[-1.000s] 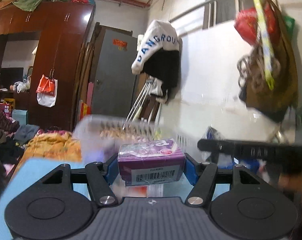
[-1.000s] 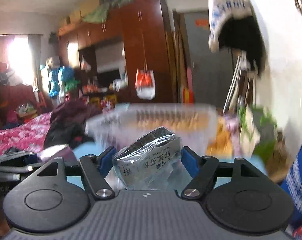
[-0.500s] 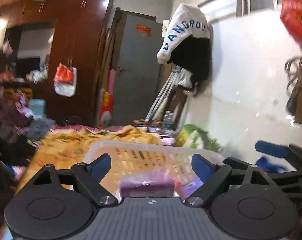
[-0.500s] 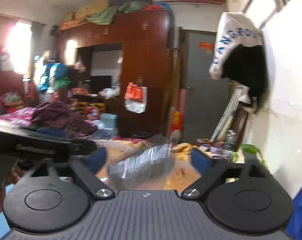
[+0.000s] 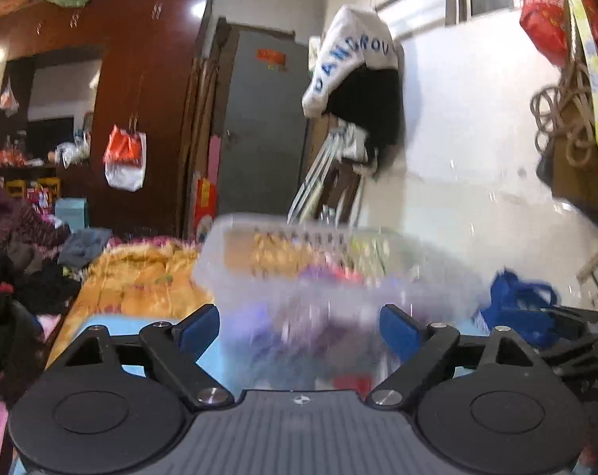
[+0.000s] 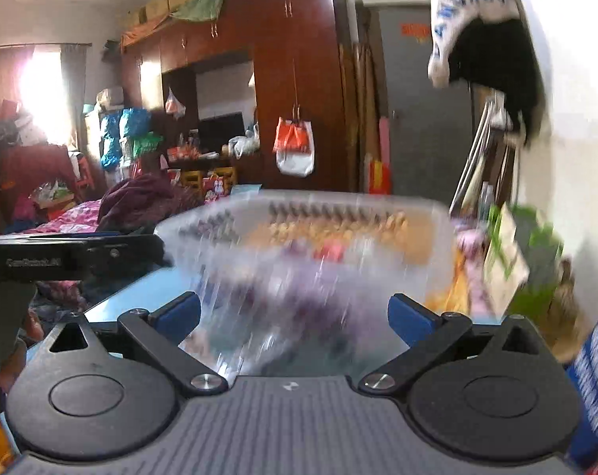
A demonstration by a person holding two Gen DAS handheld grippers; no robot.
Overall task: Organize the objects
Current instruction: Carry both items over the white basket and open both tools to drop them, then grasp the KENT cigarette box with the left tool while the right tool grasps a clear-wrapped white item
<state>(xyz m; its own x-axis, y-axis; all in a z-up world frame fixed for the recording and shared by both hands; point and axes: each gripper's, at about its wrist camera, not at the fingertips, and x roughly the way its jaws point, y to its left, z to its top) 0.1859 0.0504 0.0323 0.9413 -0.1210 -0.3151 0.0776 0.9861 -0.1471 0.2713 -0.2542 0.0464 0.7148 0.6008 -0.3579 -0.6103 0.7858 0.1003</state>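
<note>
Basket (image 5: 299, 261) holds blurred purple-red packets — both grippers' fingers (image 5: 198, 326) spread, empty.

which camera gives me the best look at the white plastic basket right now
The right wrist view: the white plastic basket spans its middle, rim and slotted wall visible, though blurred. The left wrist view shows it smaller and equally smeared, contents unreadable.

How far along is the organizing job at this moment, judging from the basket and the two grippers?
Done, it seems: blurred purple and red items lie inside the clear slotted basket. In hand: nothing; the left gripper and the right gripper both stand open in front of the basket, with nothing between the fingers. Left: hard to judge, because motion blur hides the blue table near the basket, so further loose items cannot be confirmed.
</note>
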